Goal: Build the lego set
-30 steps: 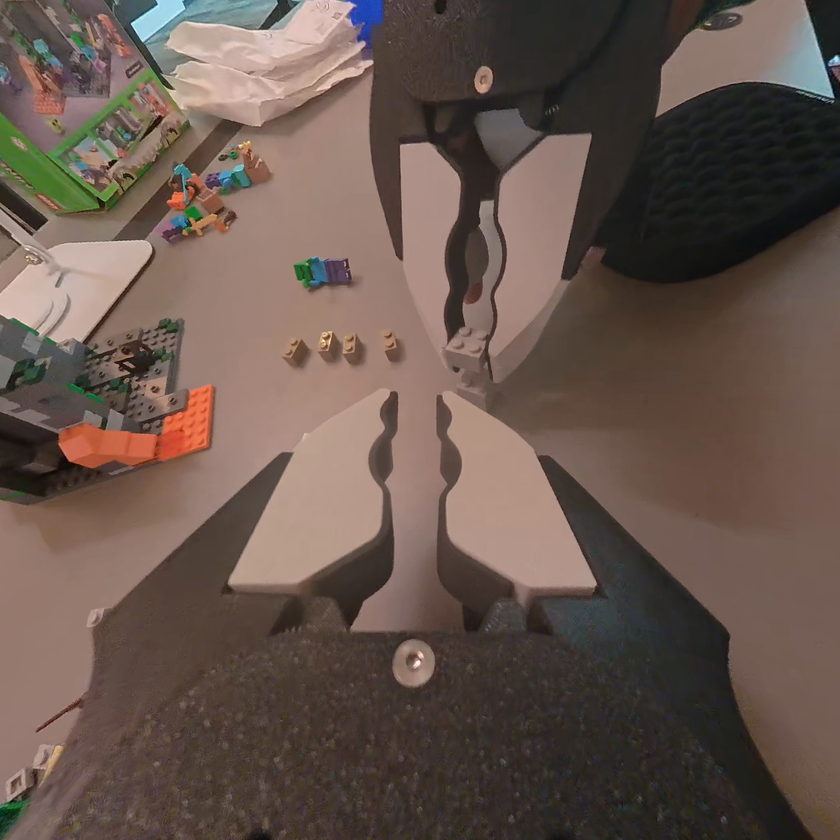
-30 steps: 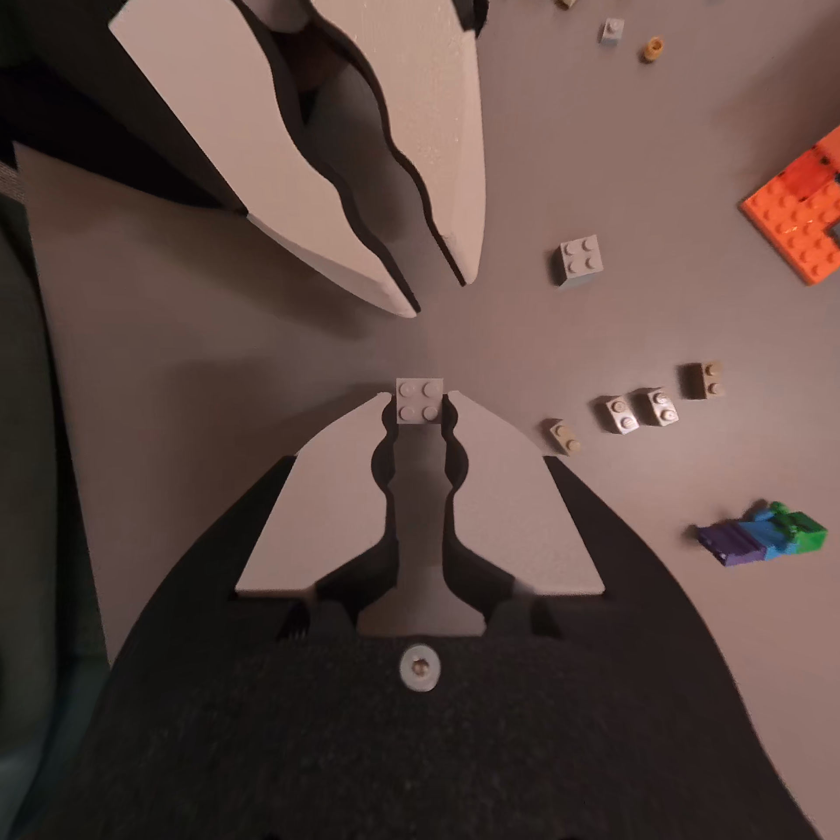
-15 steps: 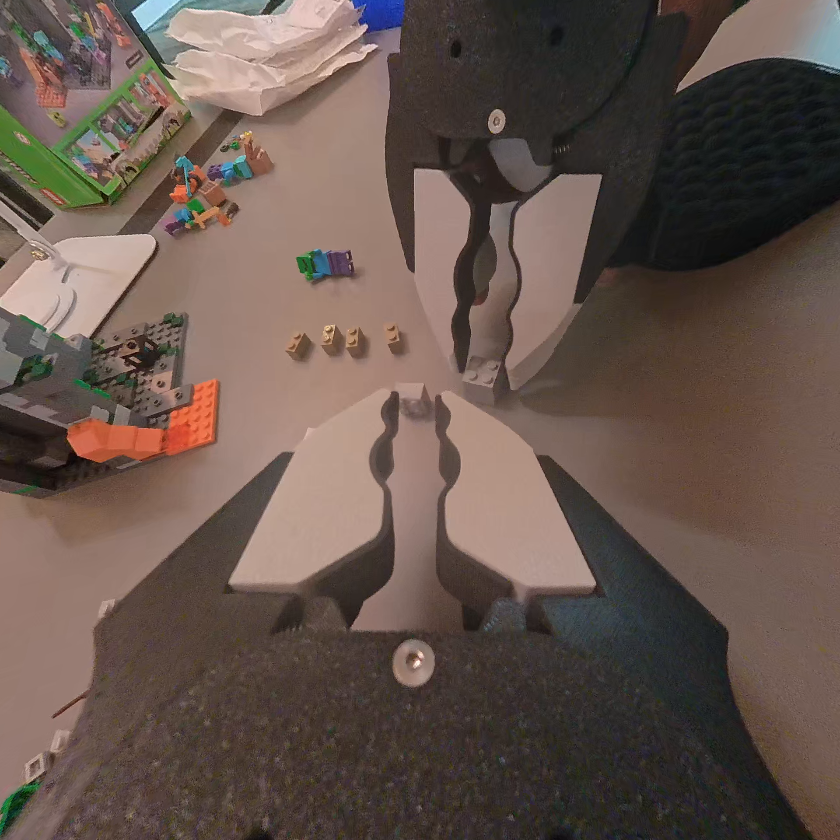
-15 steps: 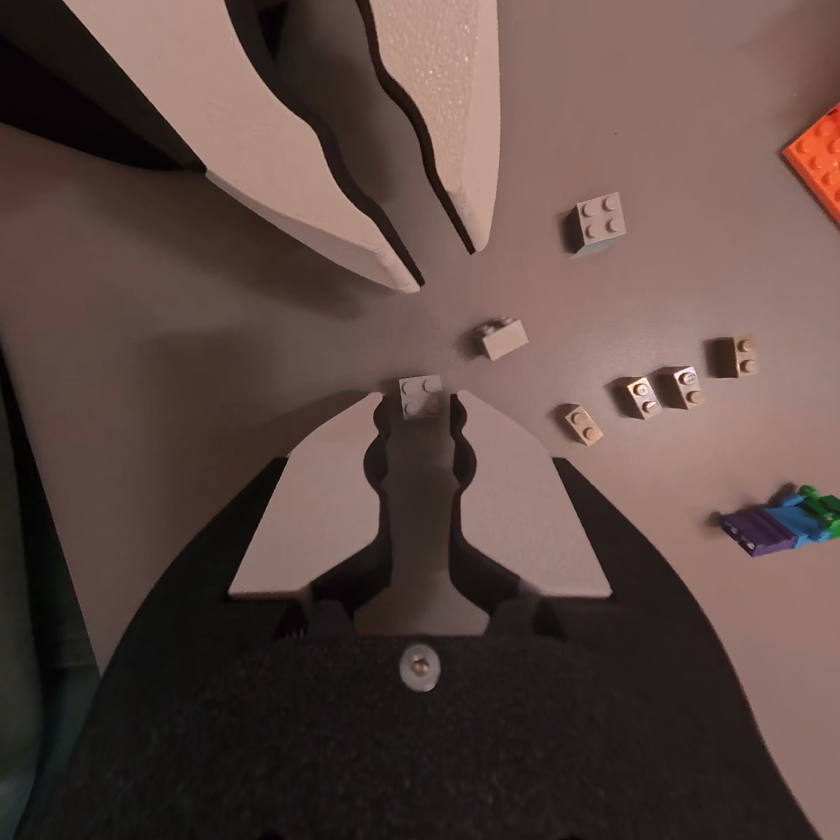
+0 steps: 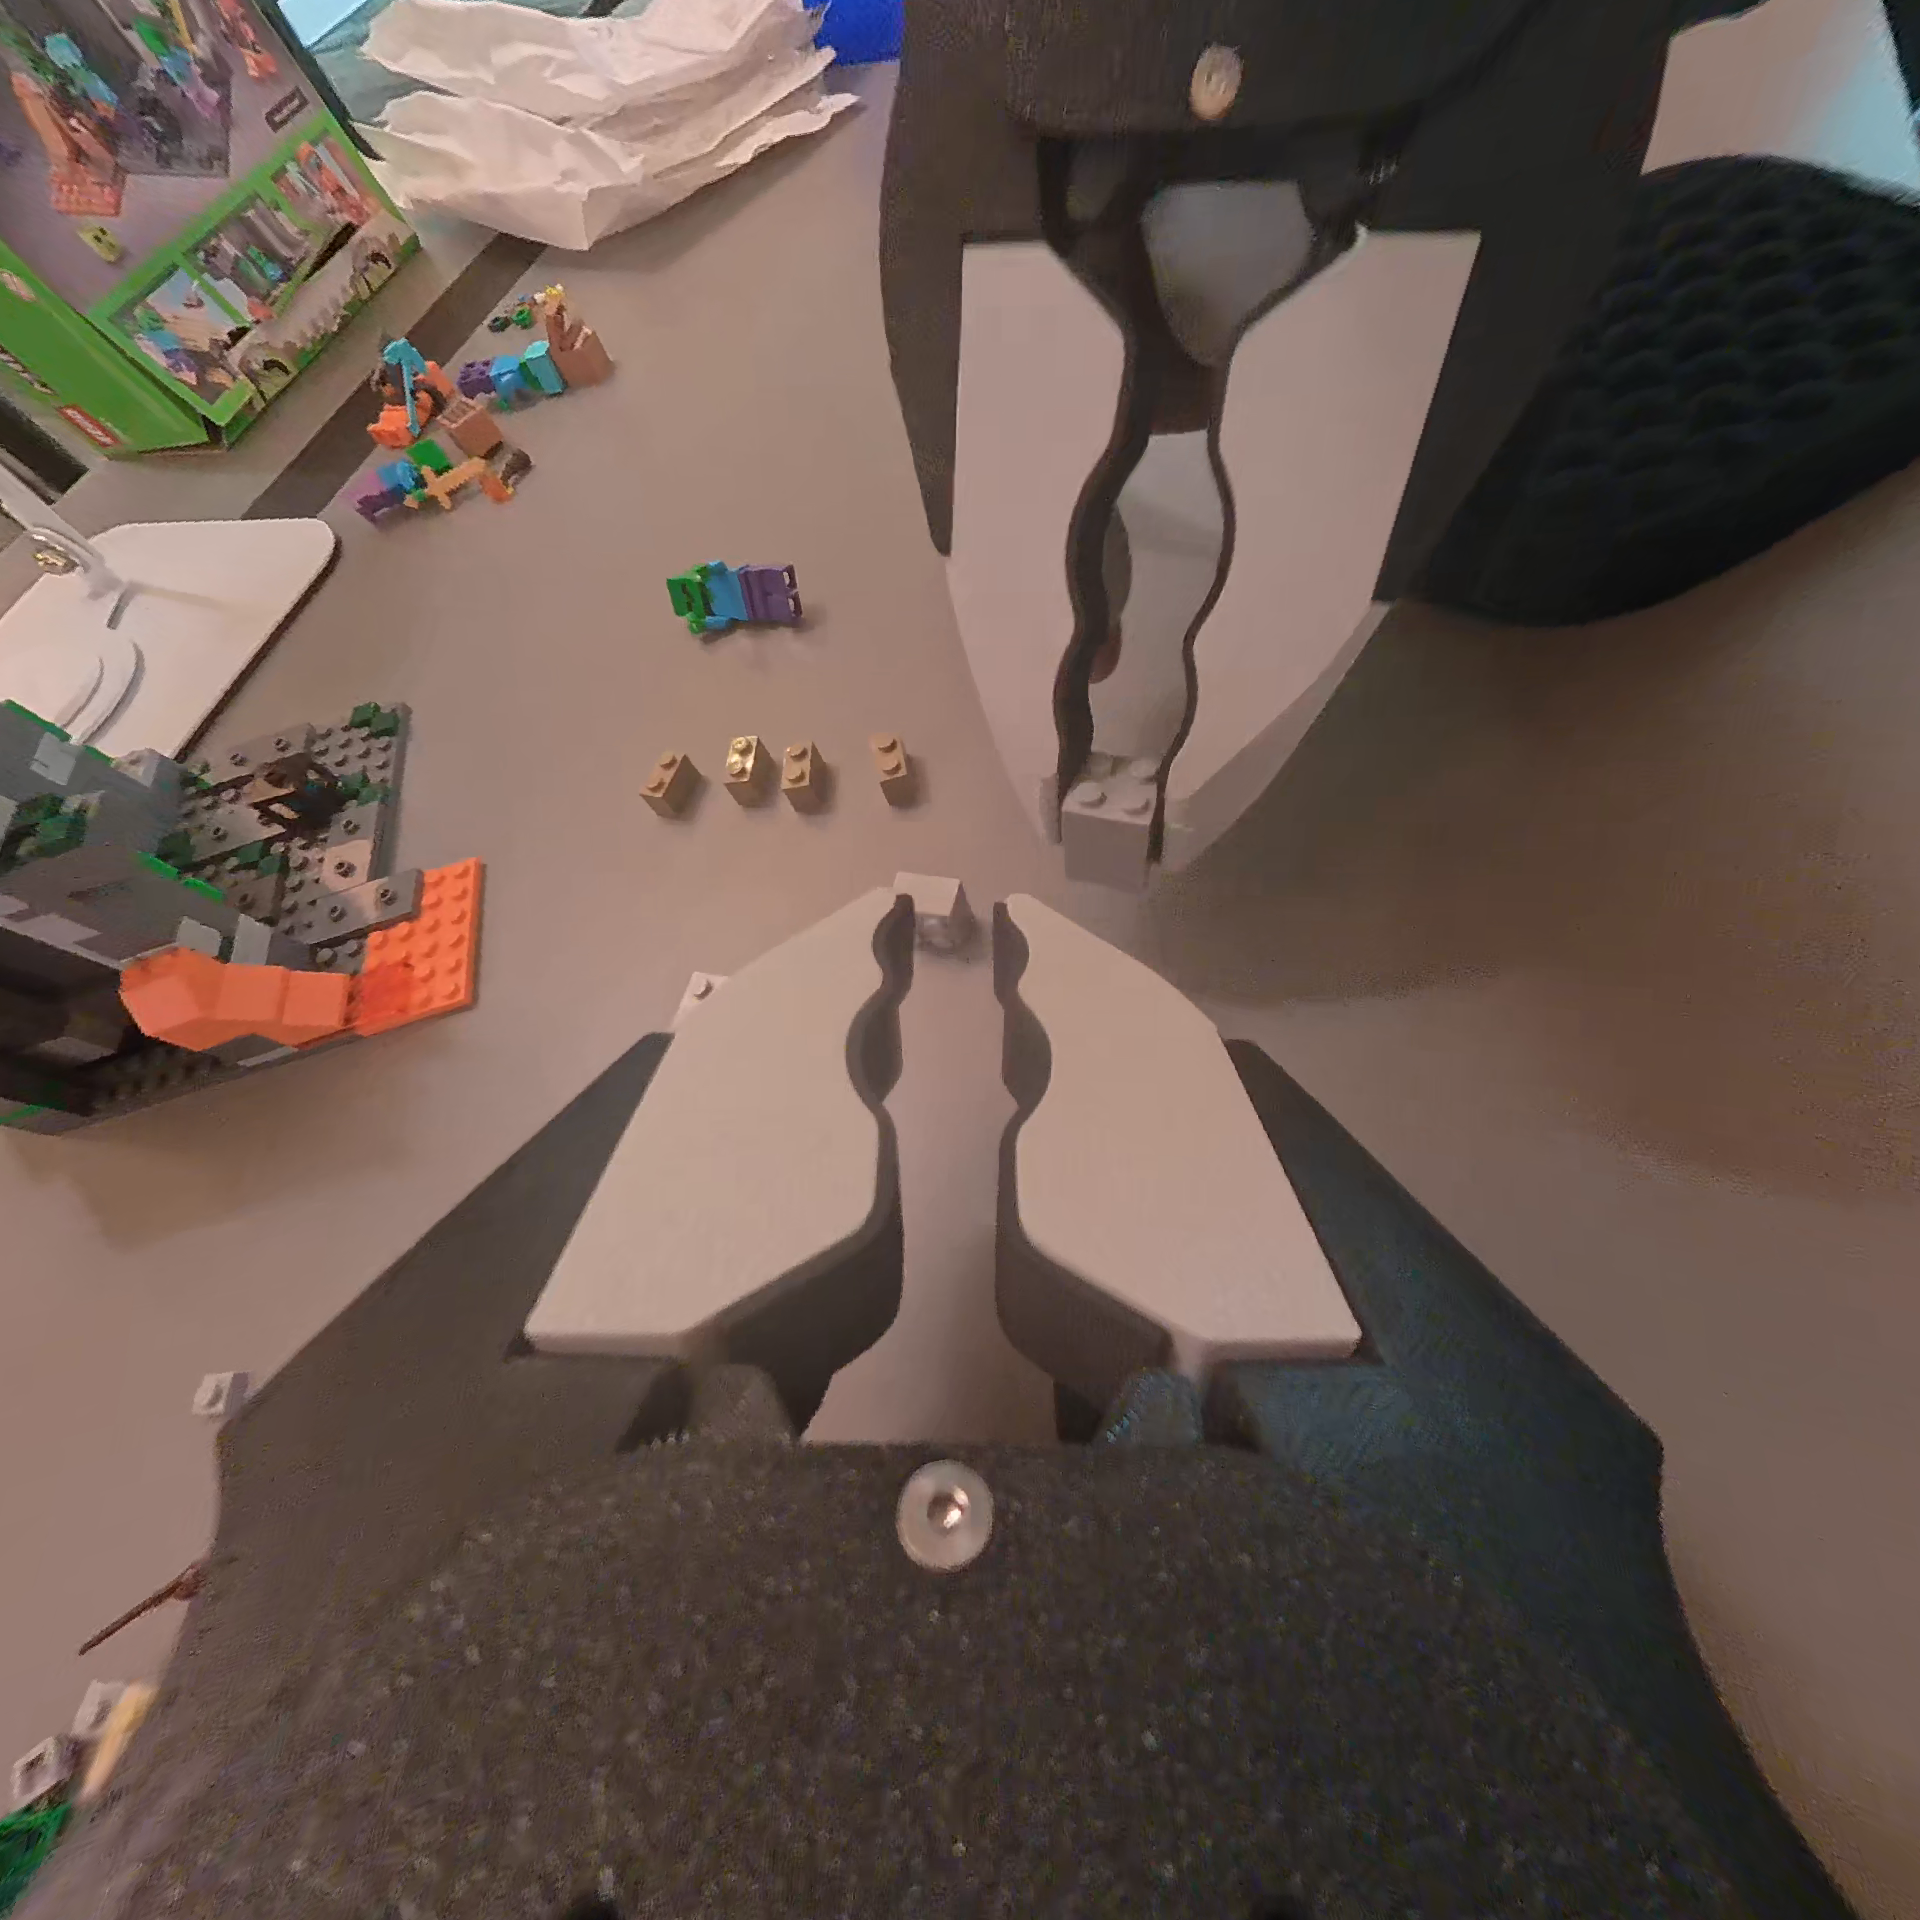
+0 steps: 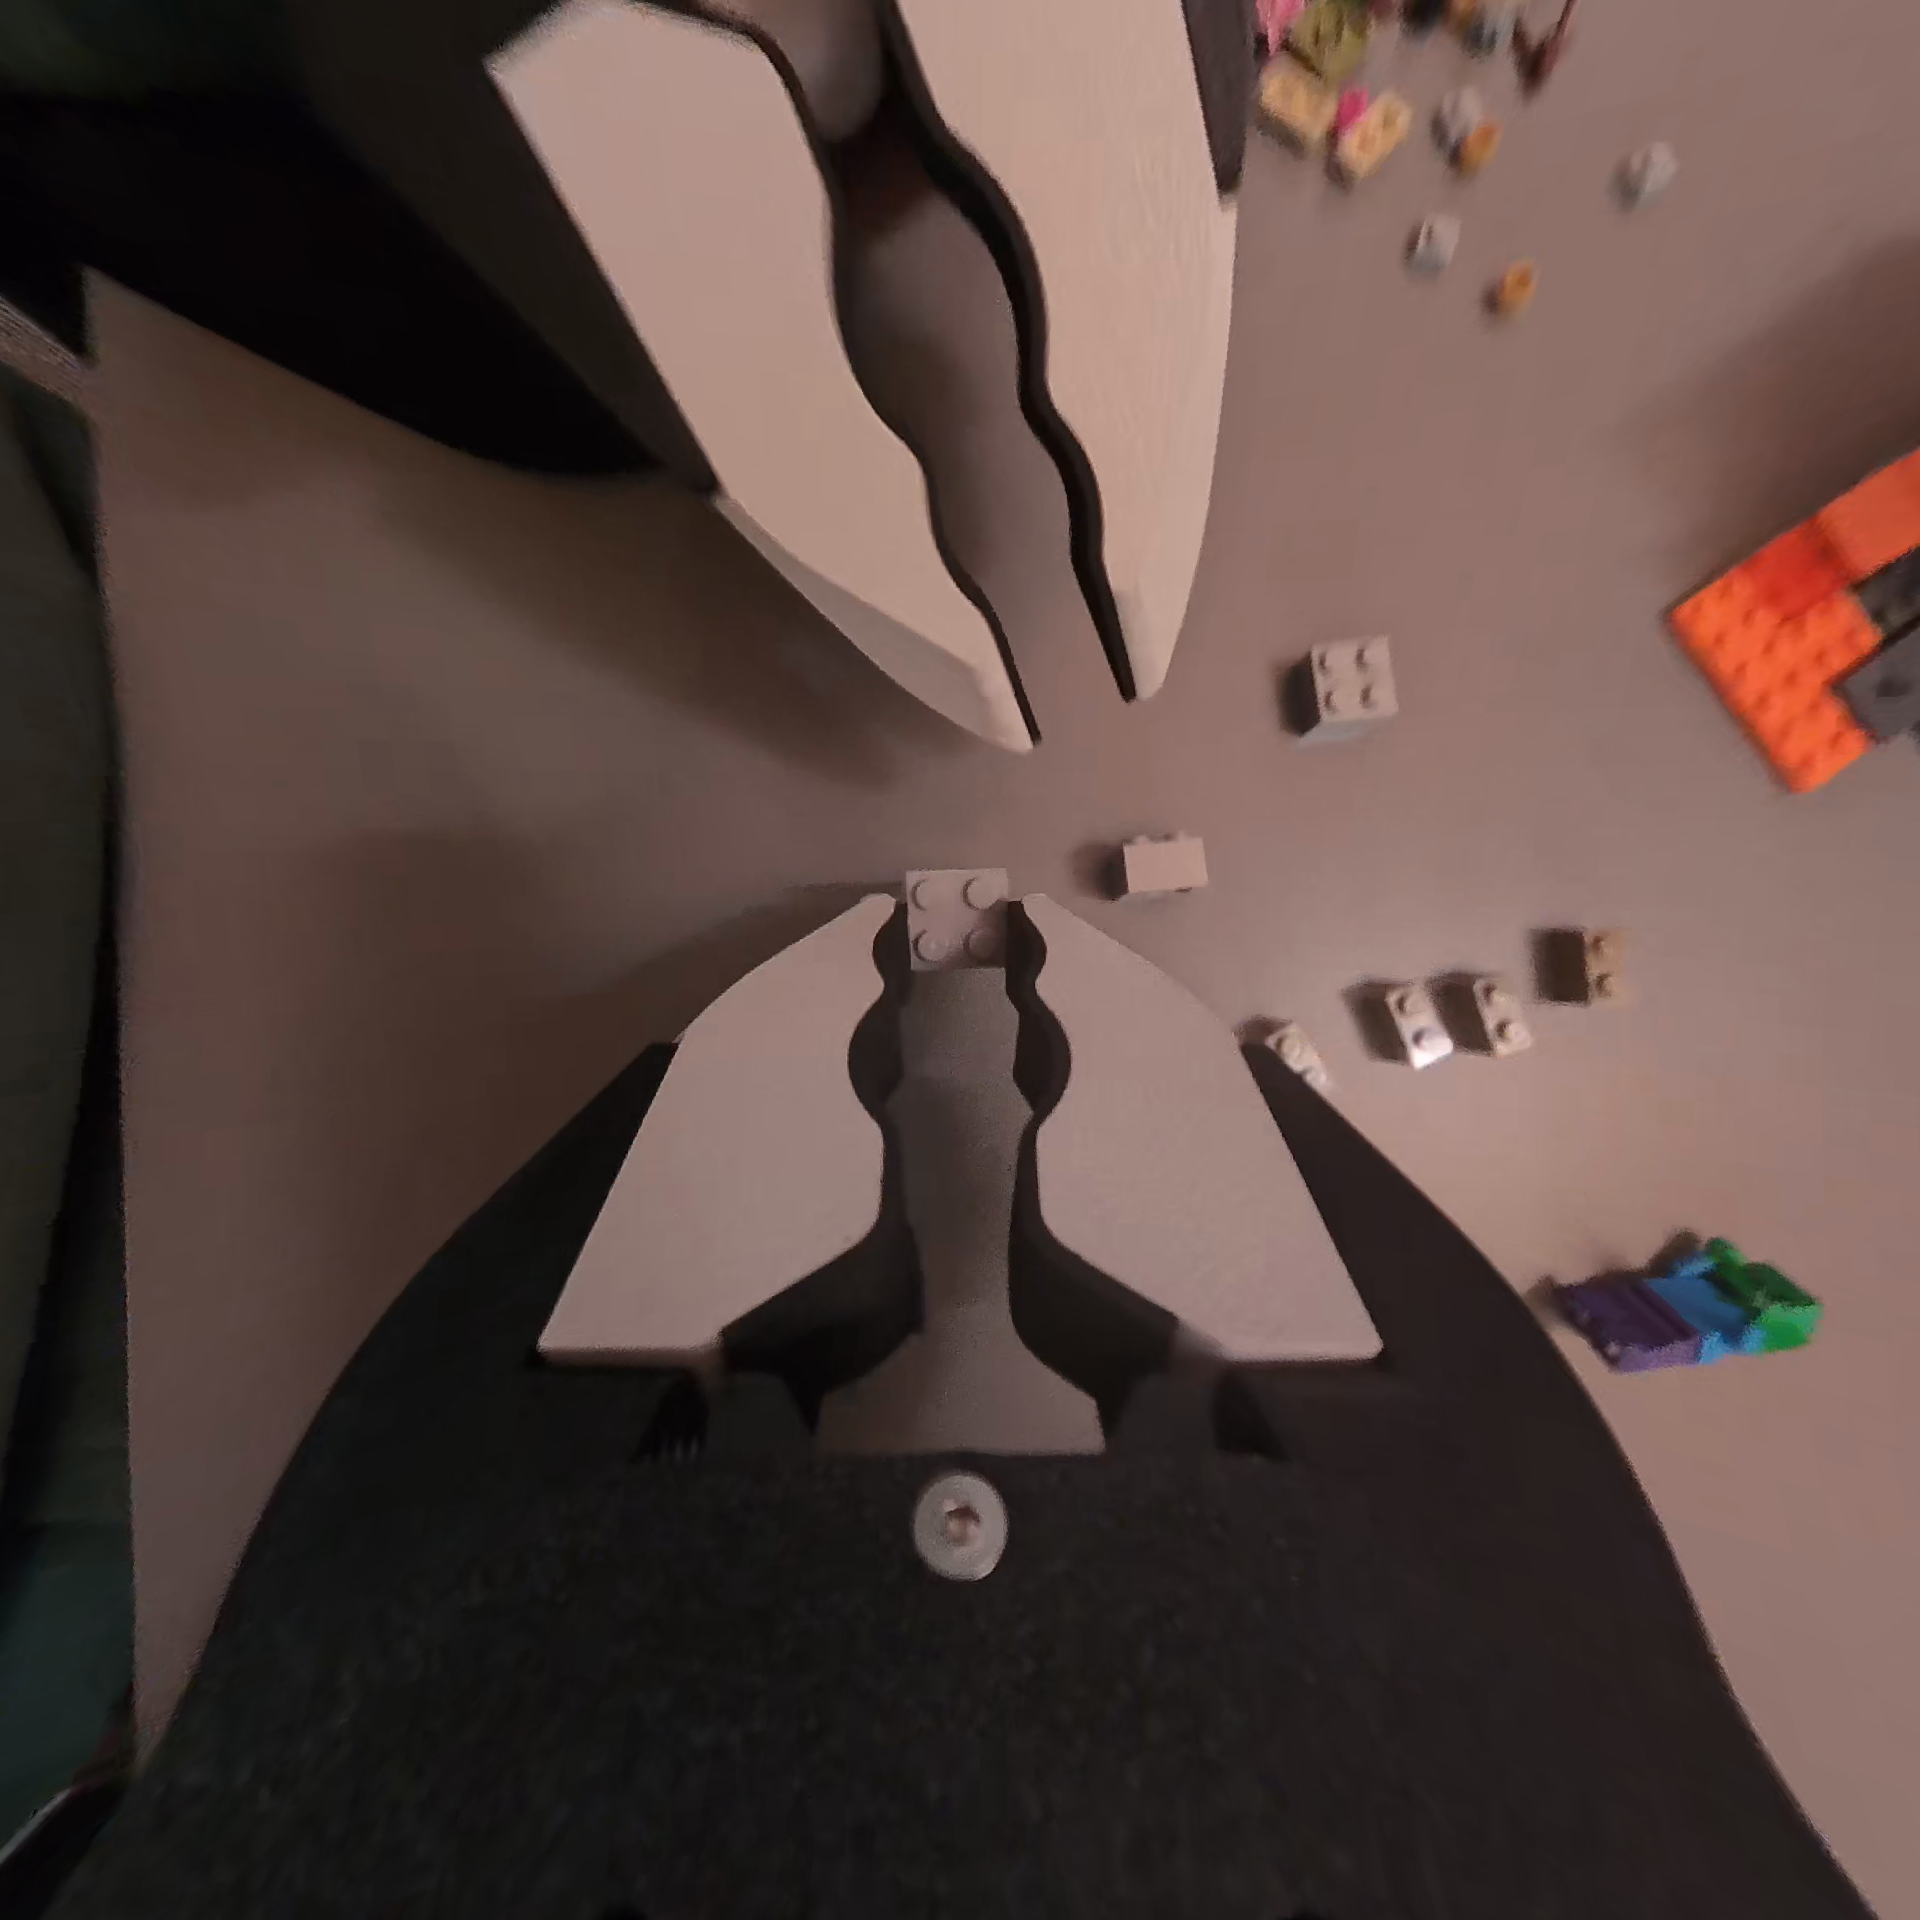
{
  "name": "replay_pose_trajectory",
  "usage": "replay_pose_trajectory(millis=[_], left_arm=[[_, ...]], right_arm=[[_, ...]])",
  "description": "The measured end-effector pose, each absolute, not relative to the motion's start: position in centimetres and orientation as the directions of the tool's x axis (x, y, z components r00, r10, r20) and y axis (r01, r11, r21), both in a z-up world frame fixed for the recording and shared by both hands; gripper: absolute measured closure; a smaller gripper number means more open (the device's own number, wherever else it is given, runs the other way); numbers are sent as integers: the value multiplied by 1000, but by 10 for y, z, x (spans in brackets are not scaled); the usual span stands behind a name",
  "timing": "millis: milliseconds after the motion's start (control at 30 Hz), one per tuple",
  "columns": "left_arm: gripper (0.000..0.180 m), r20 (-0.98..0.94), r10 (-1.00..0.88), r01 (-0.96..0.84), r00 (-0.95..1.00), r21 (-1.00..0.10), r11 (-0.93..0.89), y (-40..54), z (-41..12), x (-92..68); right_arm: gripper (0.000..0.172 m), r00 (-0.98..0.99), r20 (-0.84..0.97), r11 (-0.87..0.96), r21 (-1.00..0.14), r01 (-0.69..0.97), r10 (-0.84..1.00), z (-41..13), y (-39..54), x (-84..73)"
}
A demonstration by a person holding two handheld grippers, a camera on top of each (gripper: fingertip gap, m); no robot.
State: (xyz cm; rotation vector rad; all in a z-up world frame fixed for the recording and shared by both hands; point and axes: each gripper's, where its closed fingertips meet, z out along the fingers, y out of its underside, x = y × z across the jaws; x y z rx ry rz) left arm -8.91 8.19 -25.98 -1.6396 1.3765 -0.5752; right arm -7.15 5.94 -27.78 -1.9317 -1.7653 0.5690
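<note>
Grippers: two, left gripper (image 5: 945, 914), right gripper (image 6: 956, 914)
Grey 2x2 bricks (image 6: 956, 920): two
Small grey brick (image 6: 1164, 868): one
Tan bricks (image 5: 670, 781): four
Green-purple figure (image 5: 738, 594): one
Orange plate (image 5: 426, 935): one
Box (image 5: 156, 229): one

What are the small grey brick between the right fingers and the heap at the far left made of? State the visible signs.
Grey brick: looks like hard moulded plastic, with a smooth matte face, four round studs and crisp square edges. White heap: probably thin paper, since it is creased, crumpled and lies in loose layers; film cannot be ruled out.
</note>
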Motion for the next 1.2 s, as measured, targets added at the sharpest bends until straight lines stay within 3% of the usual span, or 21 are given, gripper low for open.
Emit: replay_pose_trajectory(millis=[167, 267, 433, 733, 900, 1200], left_arm=[[164, -38, -975, -395, 217, -917, -53, 68, -242, -84], [158, 70, -990, -275, 126, -956, -103, 54, -223, -79], [155, 4, -996, -204, 85, -979, -22, 44, -207, -75], [165, -30, -995, -158, 96, -987, 15, 41, -198, -73], [159, -15, -997, -149, 78, -989, 3, 39, -197, -73], [166, 6, -995, -140, 103, -990, -21, 44, -198, -74]], right_arm=[[155, -49, 112, 117, -755, 645, 993, -233, 47, -82], [155, -84, 148, 169, -792, 586, 985, -215, 43, -80], [155, -89, 86, 121, -834, 538, 992, -198, 37, -76], [155, -54, 40, 62, -863, 501, 998, -194, 41, -83], [155, -63, 1, 33, -863, 504, 998, -194, 42, -83], [155, -55, -16, 18, -825, 564, 998, -196, 44, -83]])
